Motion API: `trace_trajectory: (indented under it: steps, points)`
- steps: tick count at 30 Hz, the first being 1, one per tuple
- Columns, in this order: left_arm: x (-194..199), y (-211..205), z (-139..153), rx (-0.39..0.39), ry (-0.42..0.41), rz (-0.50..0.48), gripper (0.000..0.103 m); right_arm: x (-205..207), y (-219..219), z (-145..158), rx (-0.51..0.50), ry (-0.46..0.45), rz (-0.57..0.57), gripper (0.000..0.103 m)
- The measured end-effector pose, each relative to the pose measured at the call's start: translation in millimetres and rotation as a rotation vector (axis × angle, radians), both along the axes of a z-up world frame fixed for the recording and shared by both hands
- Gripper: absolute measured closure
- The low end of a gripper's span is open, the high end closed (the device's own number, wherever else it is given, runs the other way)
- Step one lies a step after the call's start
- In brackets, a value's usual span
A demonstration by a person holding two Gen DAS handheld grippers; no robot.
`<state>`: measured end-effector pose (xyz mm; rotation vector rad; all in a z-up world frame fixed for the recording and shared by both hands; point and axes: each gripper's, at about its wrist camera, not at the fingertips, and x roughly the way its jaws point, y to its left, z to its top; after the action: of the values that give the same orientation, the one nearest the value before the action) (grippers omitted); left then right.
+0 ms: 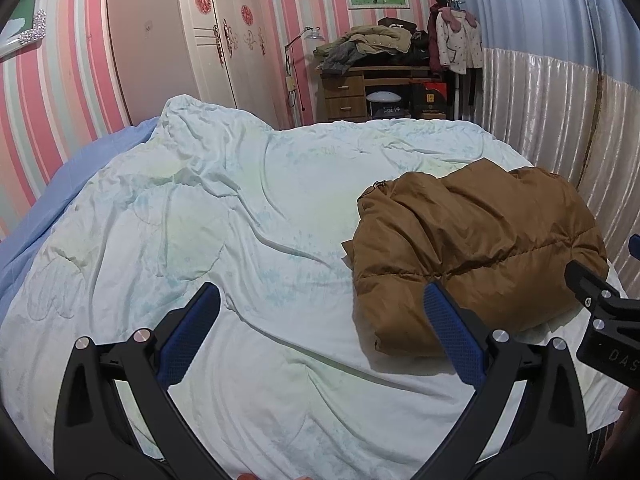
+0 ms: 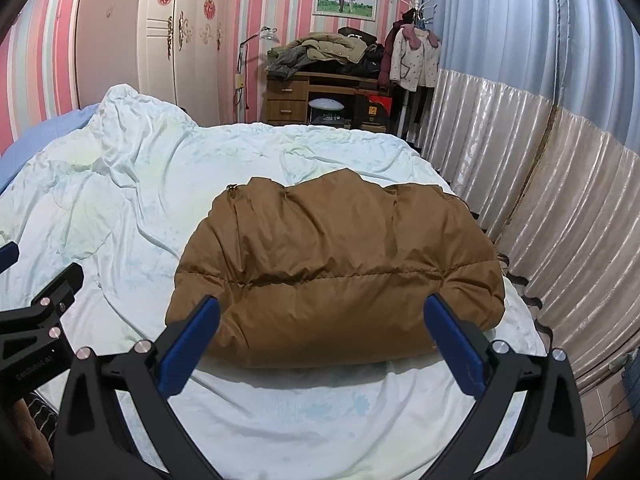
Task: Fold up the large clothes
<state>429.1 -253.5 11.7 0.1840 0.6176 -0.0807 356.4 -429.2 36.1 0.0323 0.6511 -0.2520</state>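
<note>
One folded brown jacket (image 2: 336, 264) lies crosswise (both grippers gape).

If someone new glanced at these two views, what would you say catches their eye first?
Most likely the brown puffer jacket, lying in a folded bundle on the pale quilt toward the bed's right side. Next, the two open tools: the right tool right before the jacket, the left tool over bare quilt beside it. Behind, pink striped wallpaper and a desk heaped with clothes stand out.
</note>
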Motion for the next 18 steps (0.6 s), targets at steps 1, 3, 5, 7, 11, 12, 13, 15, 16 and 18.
trace_trajectory:
  steps: [1, 3, 5, 7, 11, 12, 13, 15, 16, 18]
  points:
    - [0.2, 0.7, 0.4, 0.001, -0.001, -0.002, 0.003, 0.0, -0.3, -0.1, 0.000, -0.001, 0.002, 0.002]
    - [-1.4, 0.4, 1.3, 0.000, -0.006, 0.003, 0.003, -0.2, -0.4, 0.1, -0.001, -0.002, 0.002, 0.002]
    - [-2.4, 0.1, 1.7, -0.002, -0.011, 0.006, 0.003, -0.5, -0.9, 0.3, -0.001, -0.004, 0.003, 0.002]
    - [-3.7, -0.3, 2.4, 0.000, -0.013, 0.010, 0.003, -0.6, -0.8, 0.1, -0.001, -0.005, 0.003, 0.002]
    - [-4.2, -0.6, 3.0, 0.002, -0.019, 0.011, 0.003, -0.2, 0.1, 0.1, -0.001, -0.004, 0.002, 0.002]
    - [-4.3, -0.5, 3.2, 0.001, -0.020, 0.012, 0.003, -0.1, 0.5, 0.0, -0.002, -0.004, 0.002, 0.002]
    - [-5.8, -0.7, 3.8, 0.001, -0.023, 0.014, 0.003, -0.1, 0.7, 0.0, -0.002, -0.003, 0.002, 0.002]
    - [-6.7, -0.5, 4.5, -0.002, -0.026, 0.014, 0.003, 0.2, 1.6, 0.3, -0.002, -0.005, 0.000, 0.002]
    - [-6.9, -0.3, 4.8, -0.003, -0.029, 0.014, 0.003, -0.1, 1.3, 0.4, -0.002, -0.006, 0.000, 0.002]
    - [-8.0, -0.3, 5.6, -0.003, -0.032, 0.016, 0.003, -0.5, 0.4, 0.5, -0.001, -0.006, 0.002, 0.002]
